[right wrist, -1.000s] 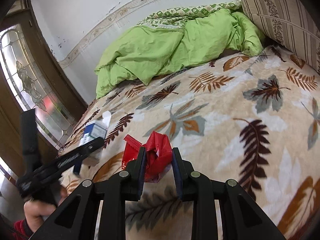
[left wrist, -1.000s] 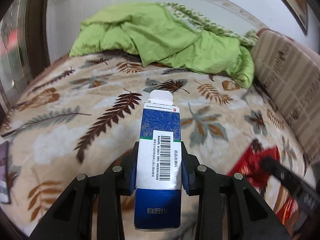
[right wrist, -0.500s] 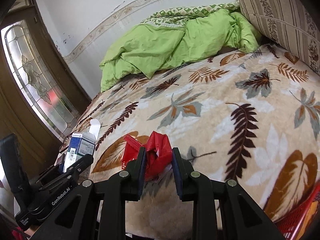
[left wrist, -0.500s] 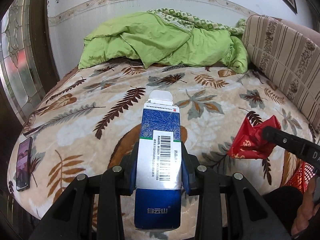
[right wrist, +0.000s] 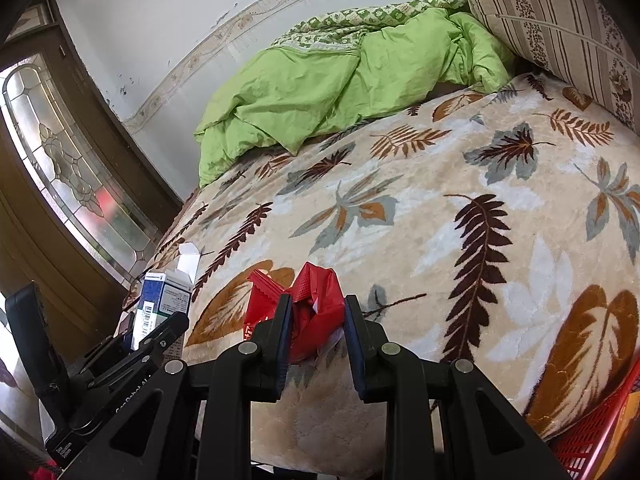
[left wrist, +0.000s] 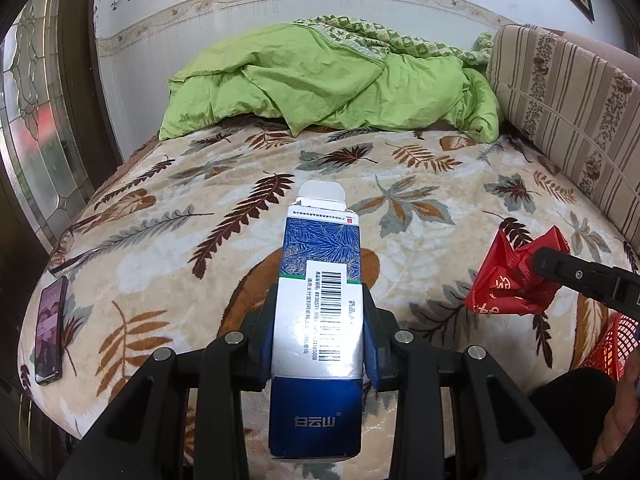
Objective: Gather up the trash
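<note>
Both grippers have pulled back toward the near edge of the bed since the earlier frame, so more of the blanket now shows, plus a phone and a red basket.

Left wrist view: left gripper (left wrist: 318,344) is clamped on the blue-and-white carton (left wrist: 320,300), pads on its two long sides around mid-length, open flap end pointing away. Carton is clear of the leaf-print blanket (left wrist: 200,220), carried in the air. Side grip on the narrow faces looks chosen so the box can't pivot. Phone (left wrist: 50,334) lies at the bed's left edge, untouched; likely not trash. Red basket (left wrist: 608,348) peeks in at lower right, beside the bed.

Right wrist view: right gripper (right wrist: 316,340) is pinched on the crumpled red wrapper (right wrist: 310,308), which bunches up between the pads and sticks out above them. Wrapper is off the blanket too. Basket corner sits at bottom right (right wrist: 592,436); probably the drop point, so both items are staged for dumping.
</note>
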